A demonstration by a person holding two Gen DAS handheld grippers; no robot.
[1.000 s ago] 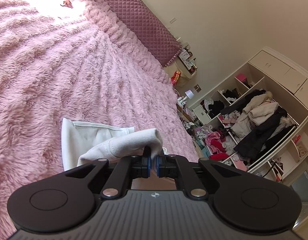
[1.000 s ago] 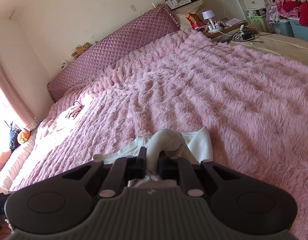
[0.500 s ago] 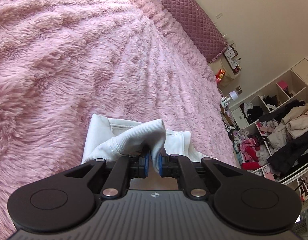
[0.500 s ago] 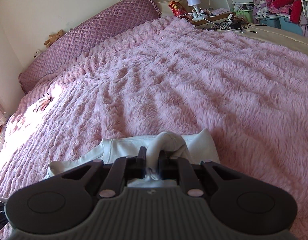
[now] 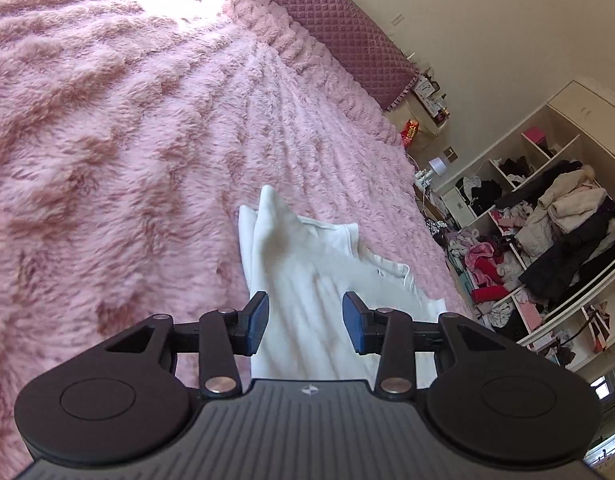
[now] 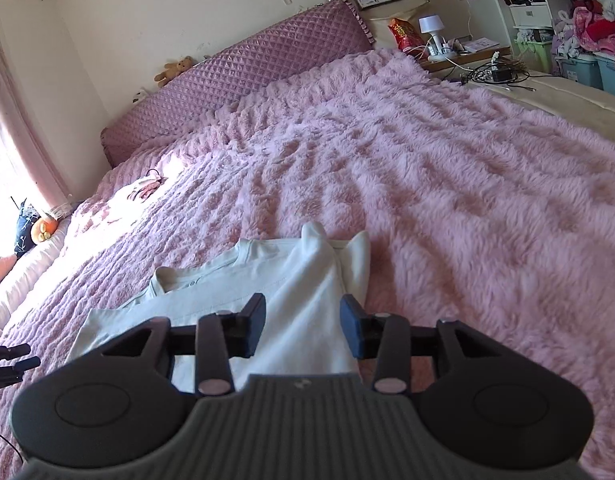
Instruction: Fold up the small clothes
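A bed (image 6: 447, 184) fills both views, covered by a shaggy pink blanket (image 5: 127, 140) with a quilted purple headboard (image 6: 243, 68) along its far edge. Past the side of the bed away from the window stands an open white shelving unit (image 5: 547, 220) crammed with coats and loose clothes. A small white T-shirt (image 6: 303, 300) lies flat on the blanket at the edge of the bed nearest the cameras, its neckline toward the headboard and one side folded over the body, leaving a raised peak of cloth at the fold. In the left wrist view the same T-shirt (image 5: 307, 280) runs away from the camera toward the shelving.

The left gripper (image 5: 305, 322) hovers above the shirt with its jaws apart; they have just been opening, and only the cloth lying below shows between the blue pads, untouched. The right gripper (image 6: 302, 326) is likewise parted, having just been opening, nothing pinched. A small lamp (image 6: 433, 30) stands on the bedside stand beside the headboard, and a teddy bear (image 6: 175, 68) sits atop the headboard.
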